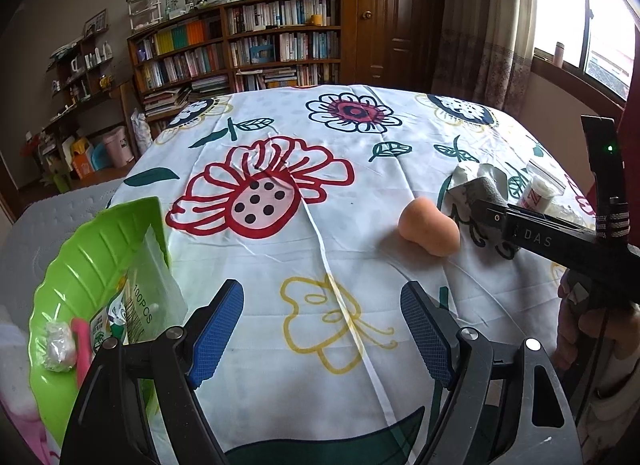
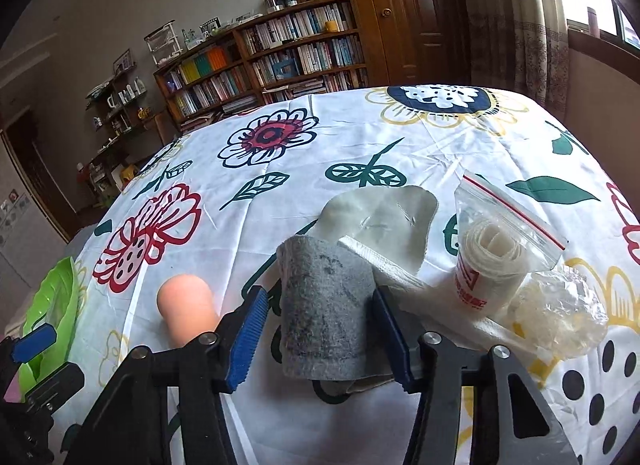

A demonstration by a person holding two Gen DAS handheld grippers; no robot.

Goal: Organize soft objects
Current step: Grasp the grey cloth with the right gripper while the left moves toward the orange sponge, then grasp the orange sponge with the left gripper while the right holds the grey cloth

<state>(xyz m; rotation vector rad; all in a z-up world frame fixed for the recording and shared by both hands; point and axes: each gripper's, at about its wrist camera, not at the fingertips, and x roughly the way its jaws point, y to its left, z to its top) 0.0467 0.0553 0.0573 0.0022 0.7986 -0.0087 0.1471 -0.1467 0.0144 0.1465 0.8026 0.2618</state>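
Observation:
A grey felt piece (image 2: 326, 305) stands curled between the blue pads of my right gripper (image 2: 320, 331), which is shut on it just above the flowered tablecloth (image 2: 280, 193). A peach beauty sponge (image 2: 186, 305) lies to its left, also visible in the left wrist view as the peach sponge (image 1: 430, 227). Behind the felt lies a white fabric piece (image 2: 380, 217). My left gripper (image 1: 320, 329) is open over bare cloth with nothing between its fingers. A green plate (image 1: 92, 257) at the left holds a cotton swab bag (image 1: 148, 293), a wrapped white lump (image 1: 60, 345) and a pink item.
A zip bag with a rolled white bandage (image 2: 488, 261), crumpled clear plastic (image 2: 560, 313) and a paper tissue (image 2: 400, 277) lie right of the felt. A hand (image 1: 576, 329) holds the right gripper's handle. Bookshelves, a door and a window stand beyond the table.

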